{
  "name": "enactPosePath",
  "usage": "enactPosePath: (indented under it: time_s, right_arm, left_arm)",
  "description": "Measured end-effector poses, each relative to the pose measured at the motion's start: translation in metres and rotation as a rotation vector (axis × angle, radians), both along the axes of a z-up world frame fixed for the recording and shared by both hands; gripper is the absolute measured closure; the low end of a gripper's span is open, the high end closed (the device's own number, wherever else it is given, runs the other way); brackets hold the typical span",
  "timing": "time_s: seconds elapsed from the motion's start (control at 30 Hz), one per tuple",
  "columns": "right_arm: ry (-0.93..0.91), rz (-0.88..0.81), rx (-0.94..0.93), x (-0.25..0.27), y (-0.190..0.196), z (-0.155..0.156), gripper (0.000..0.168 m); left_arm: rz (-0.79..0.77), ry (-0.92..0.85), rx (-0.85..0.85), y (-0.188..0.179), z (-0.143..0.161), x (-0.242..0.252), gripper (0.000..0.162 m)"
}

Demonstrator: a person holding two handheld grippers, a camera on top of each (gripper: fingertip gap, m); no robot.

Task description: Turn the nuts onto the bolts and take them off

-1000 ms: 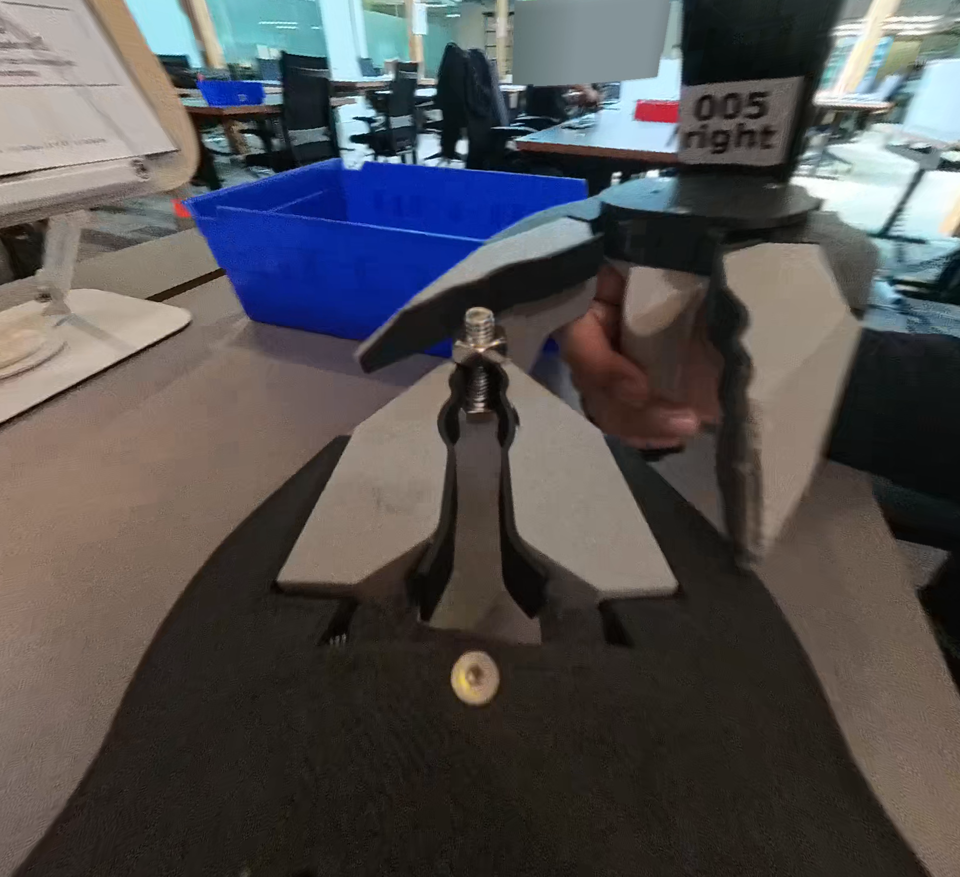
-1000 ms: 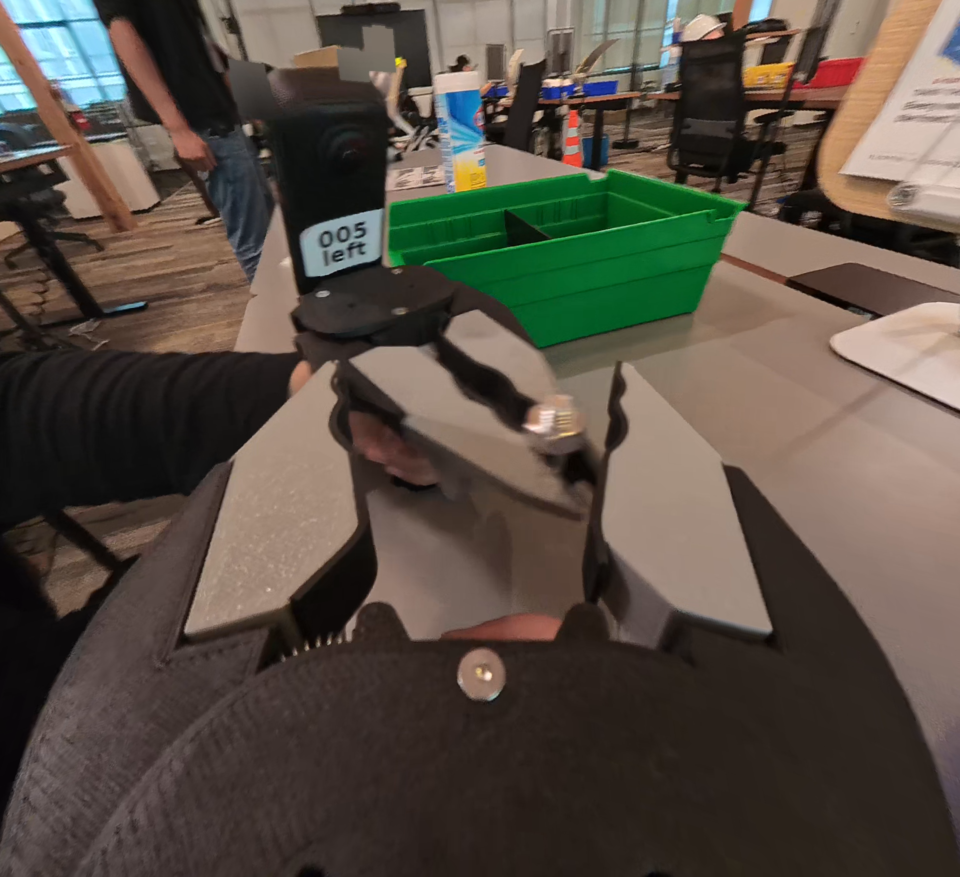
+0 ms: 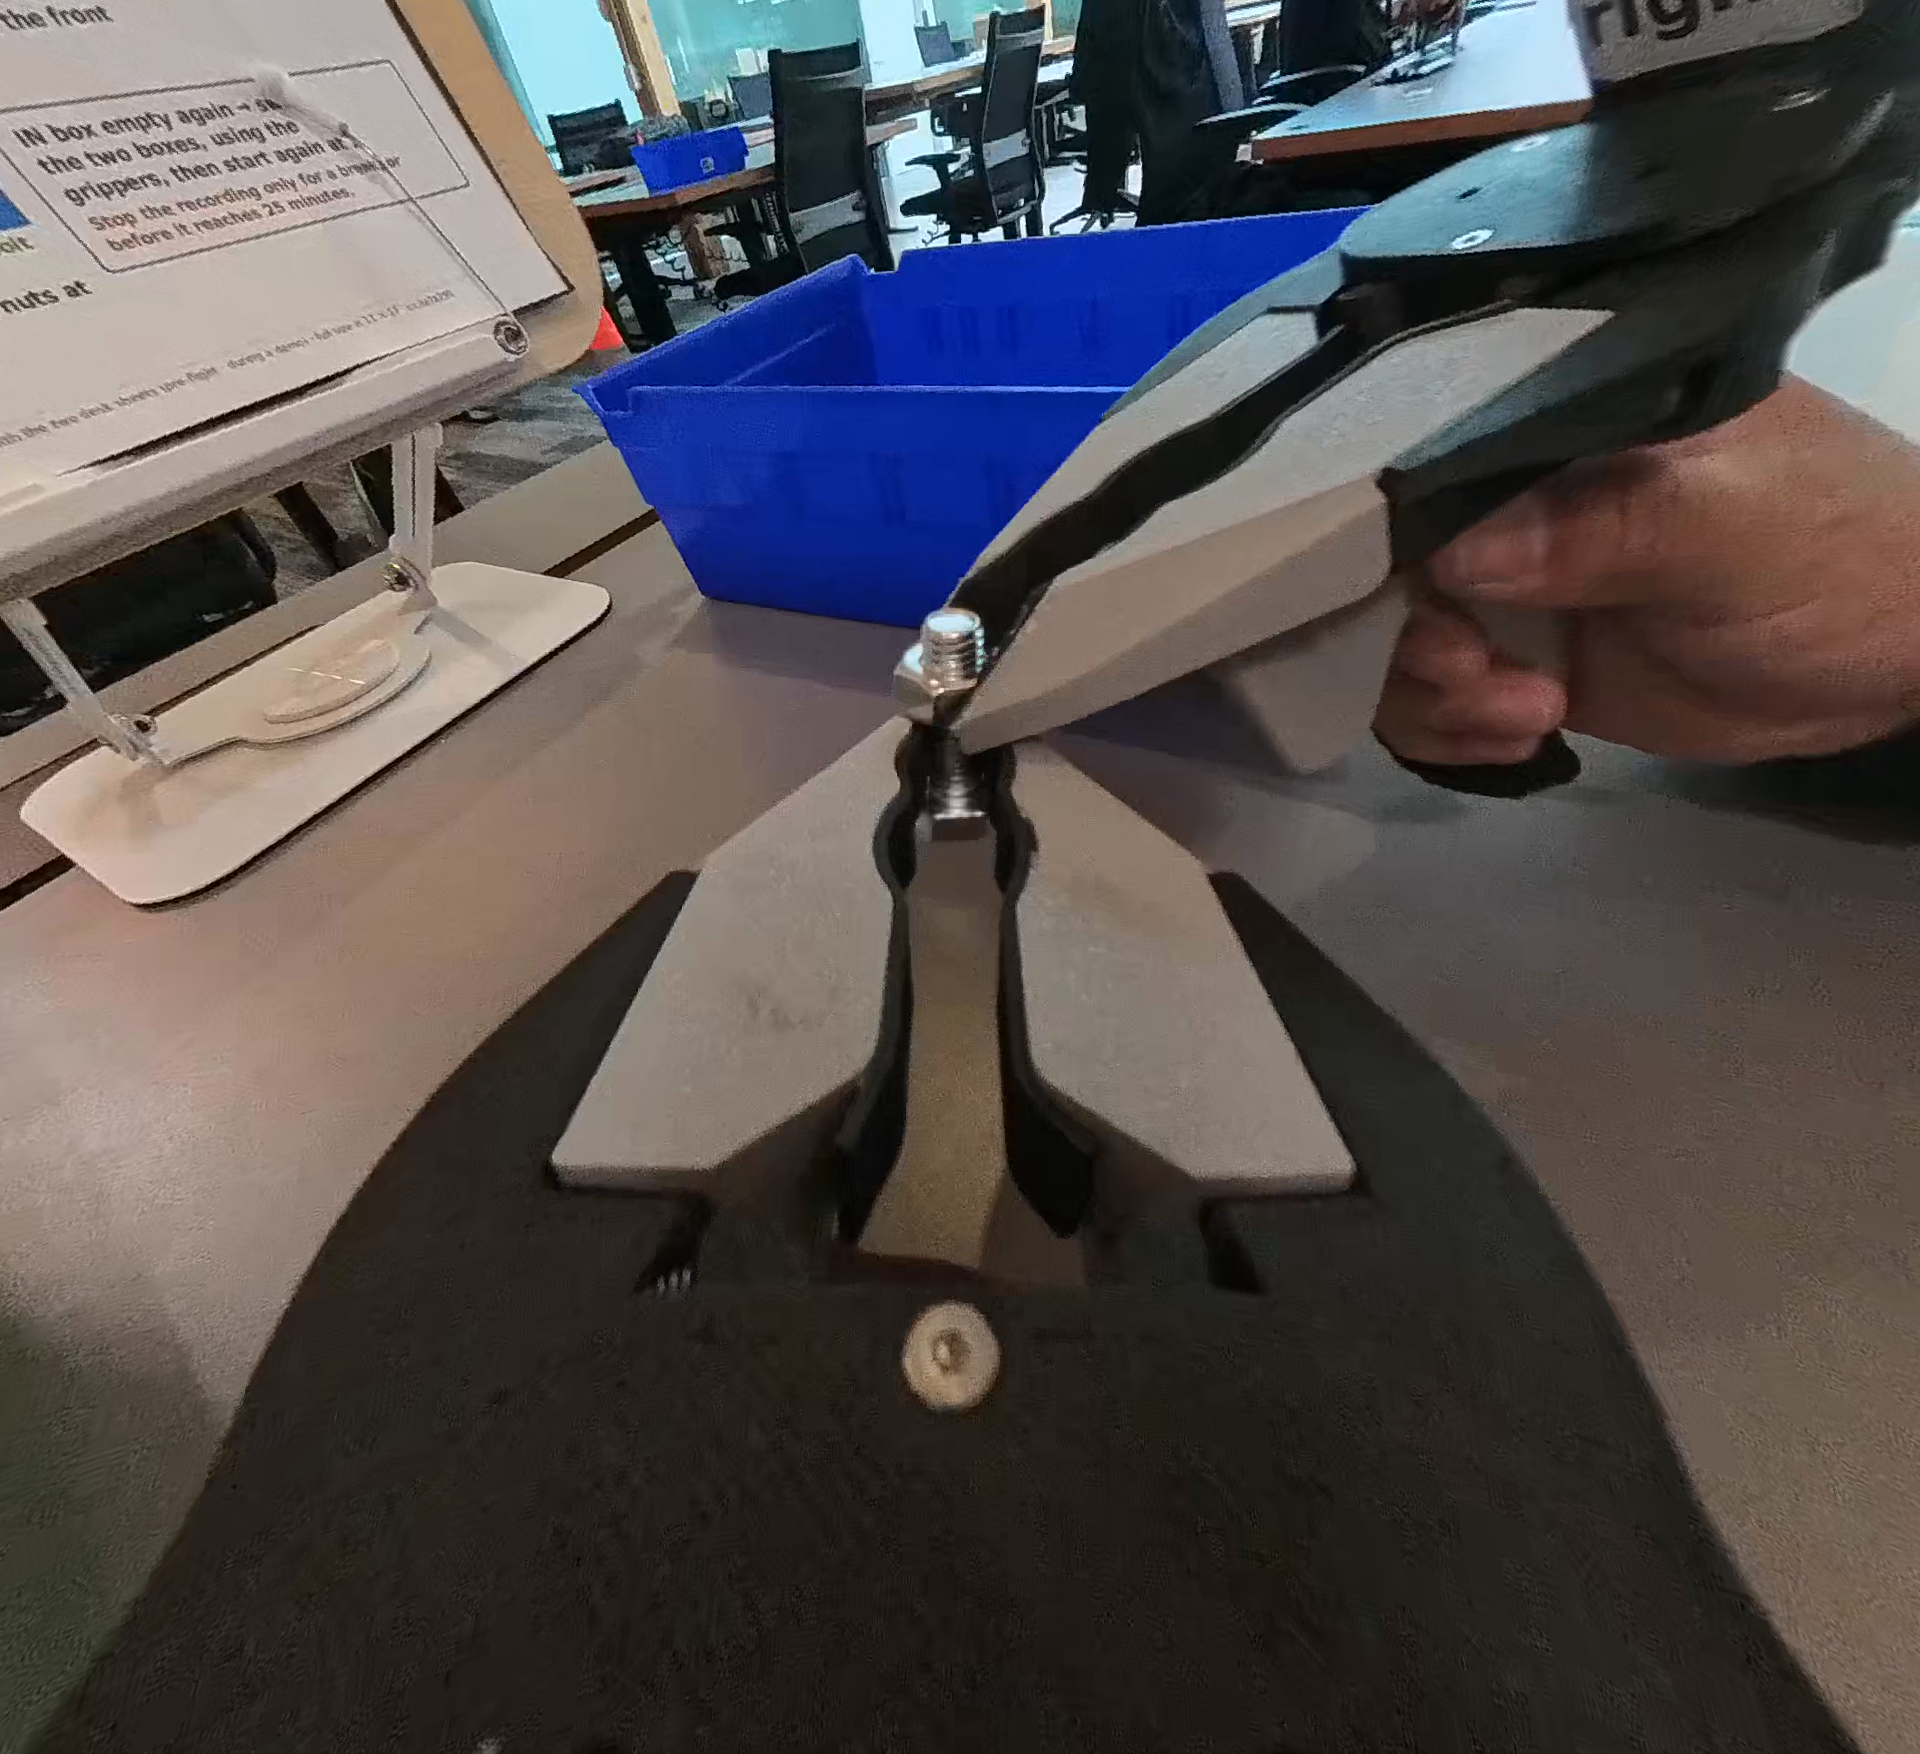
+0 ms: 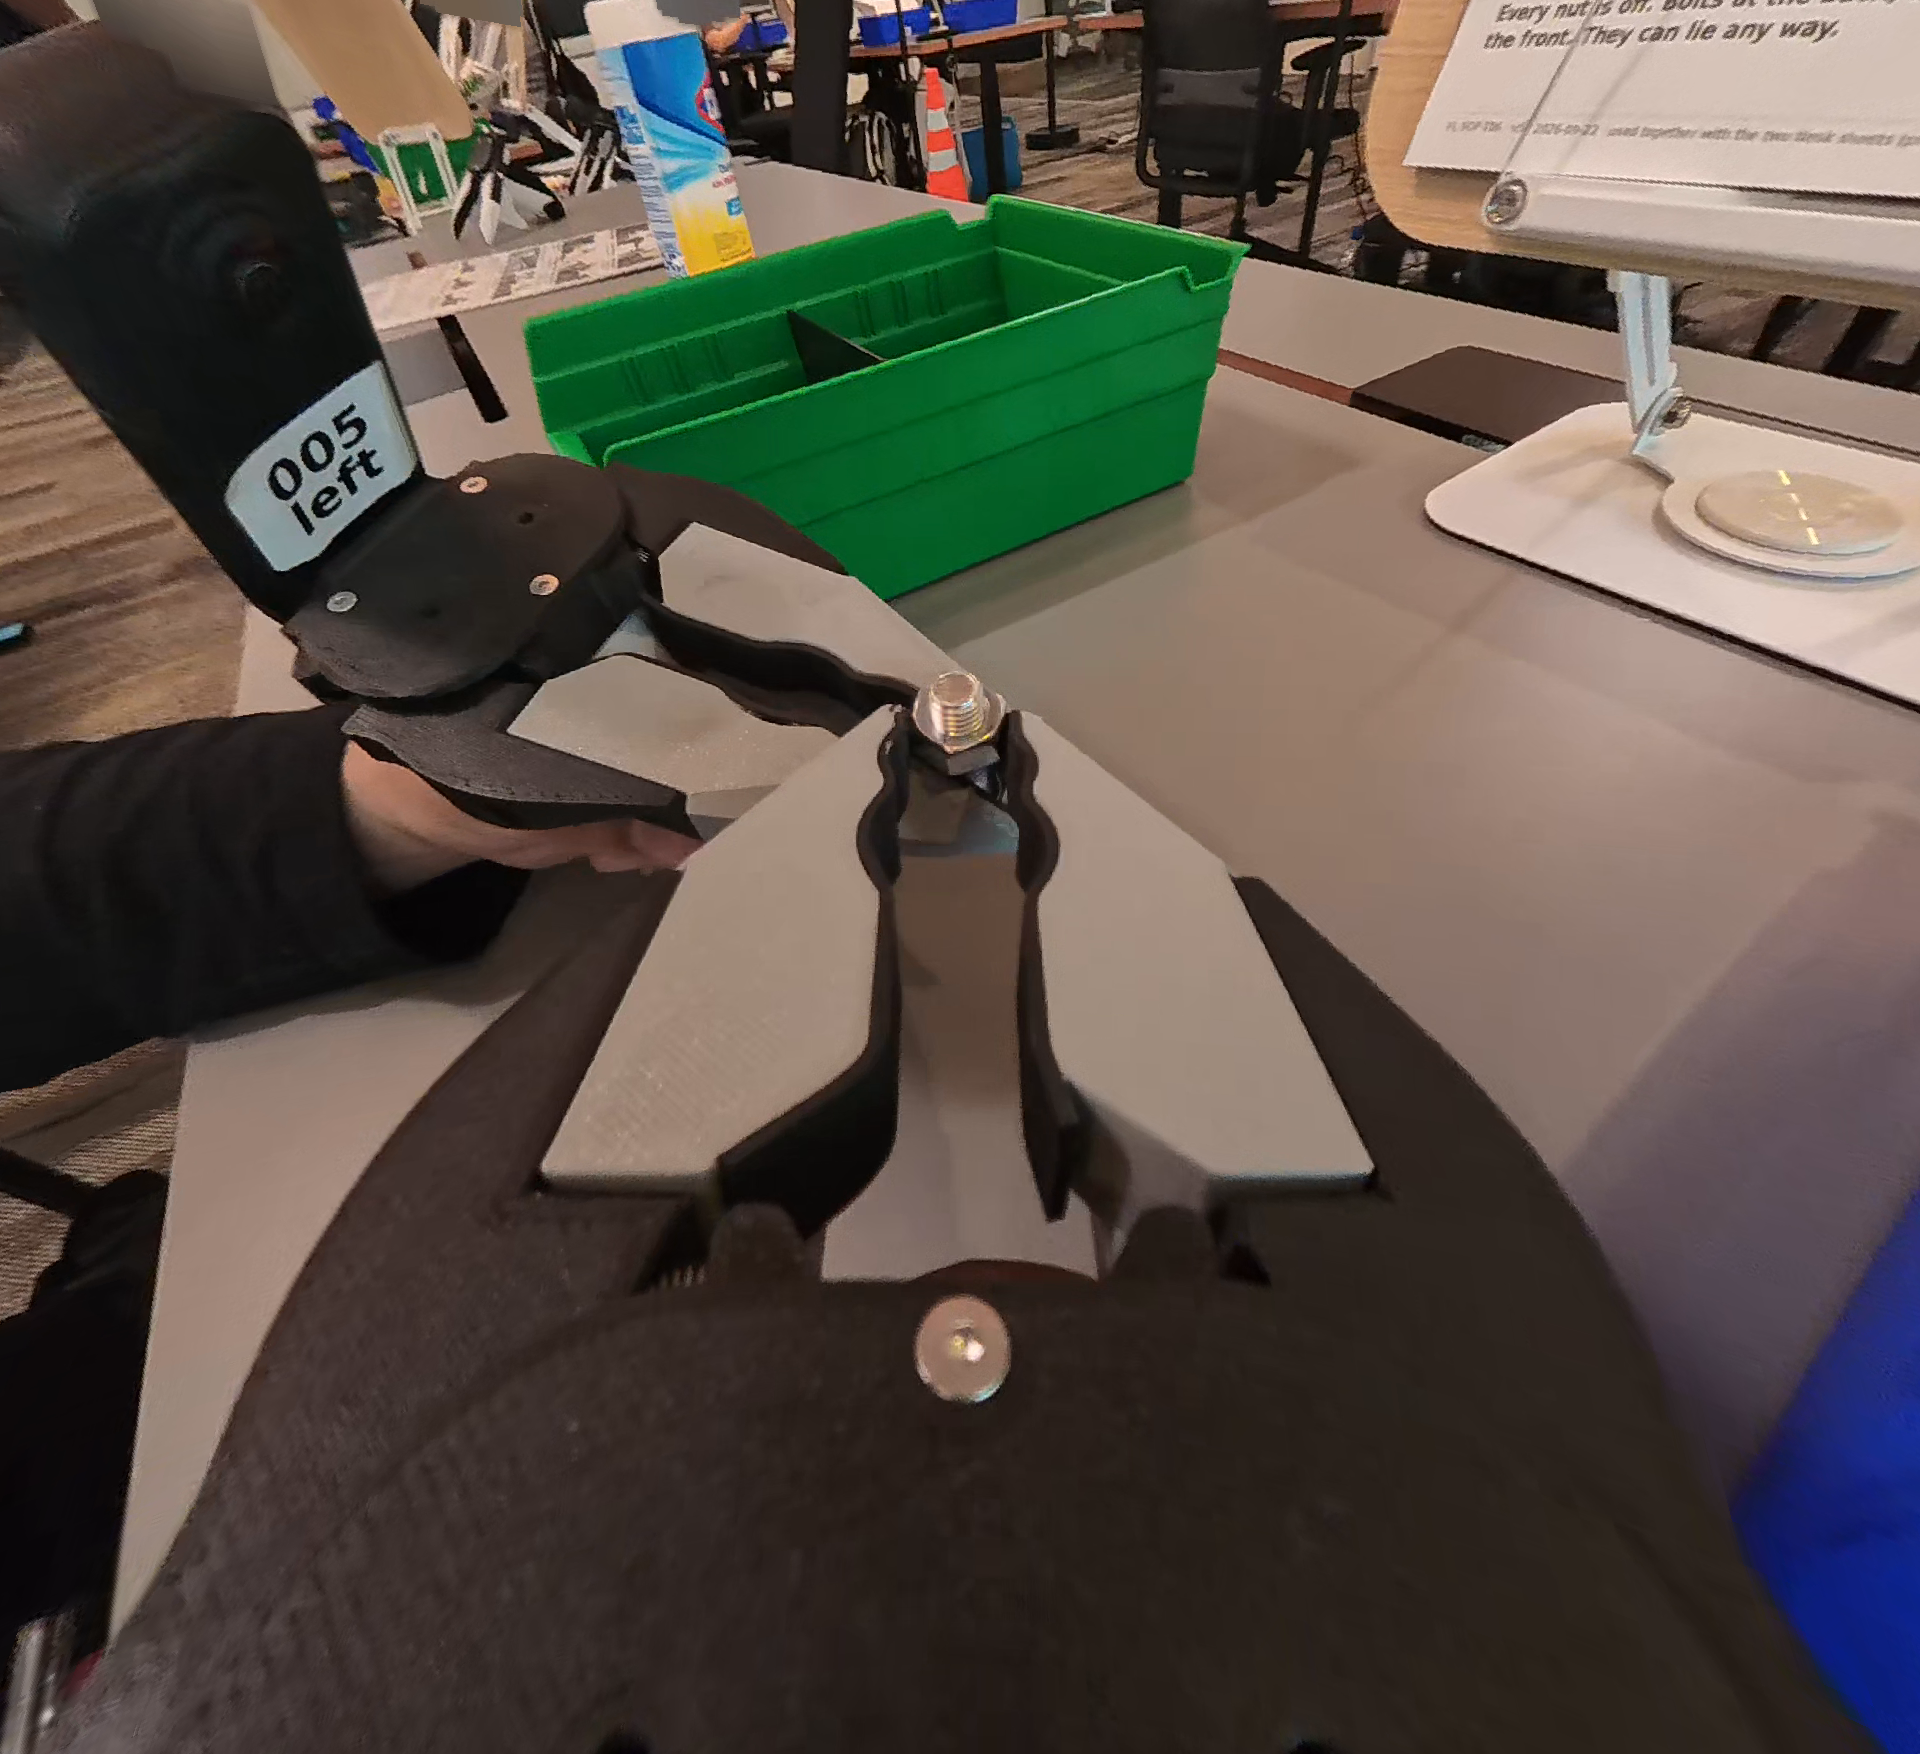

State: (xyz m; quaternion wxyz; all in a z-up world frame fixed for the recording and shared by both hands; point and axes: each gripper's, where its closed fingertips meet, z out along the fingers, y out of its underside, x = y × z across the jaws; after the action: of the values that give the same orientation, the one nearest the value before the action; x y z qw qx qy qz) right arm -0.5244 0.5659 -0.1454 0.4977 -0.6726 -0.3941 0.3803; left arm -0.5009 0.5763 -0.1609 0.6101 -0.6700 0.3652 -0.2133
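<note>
Bolt (image 3: 954,748) and nut (image 3: 928,671) sit at the meeting point of the two tools, held above the grey worktop (image 3: 312,956). The left hand-held gripper (image 3: 951,795) is clamped on the lower part of the bolt, its hex head lying just inside the fingertips and the threaded end standing up past them. The right hand-held gripper (image 3: 961,665) comes in from the right side of that view, tilted down, with its fingers pinched on the nut near the top of the thread. In the right wrist view the right hand-held gripper (image 4: 956,748) closes around the nut (image 4: 958,719), and the bolt (image 4: 958,696) tip pokes up beyond its fingertips; the left hand-held gripper (image 4: 883,717) reaches in from the left. How far down the thread the nut sits is hard to judge, as the fingertips cover part of it.

Ahead of the left tool, a blue bin (image 3: 862,457) stands near, its front wall just beyond the fingertips and partly behind the right tool. To the left of it a white stand (image 3: 291,686) with a printed sheet occupies the worktop's edge. Ahead of the right tool a green bin (image 4: 894,447) with a divider stands near, with bare worktop between it and the fingertips. To the right sits the stand's base (image 4: 1662,520), well apart from the tools. A blue edge (image 4: 1849,1496) shows at the lower right of the right wrist view.
</note>
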Motion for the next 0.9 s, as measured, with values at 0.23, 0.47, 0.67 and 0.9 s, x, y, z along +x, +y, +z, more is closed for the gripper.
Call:
enactPosePath:
  time_s: [0.23,0.47,0.67,0.9]
  right_arm:
    - [-0.066,-0.183,0.146,0.019,0.02,0.007,0.153]
    - [-0.012,-0.243,0.191,0.032,0.024,0.024,0.153]
    - [0.079,-0.324,0.288,0.059,0.019,0.06,0.153]
    - [0.083,-0.401,0.297,0.099,0.024,0.085,0.153]
  left_arm:
    - [-0.017,-0.112,-0.075,0.002,0.005,-0.002,0.135]
    - [0.002,-0.171,-0.104,0.007,0.008,-0.011,0.135]
    - [0.025,-0.156,-0.104,0.011,0.006,-0.015,0.136]
    - [0.044,-0.154,-0.112,0.015,0.005,-0.02,0.137]
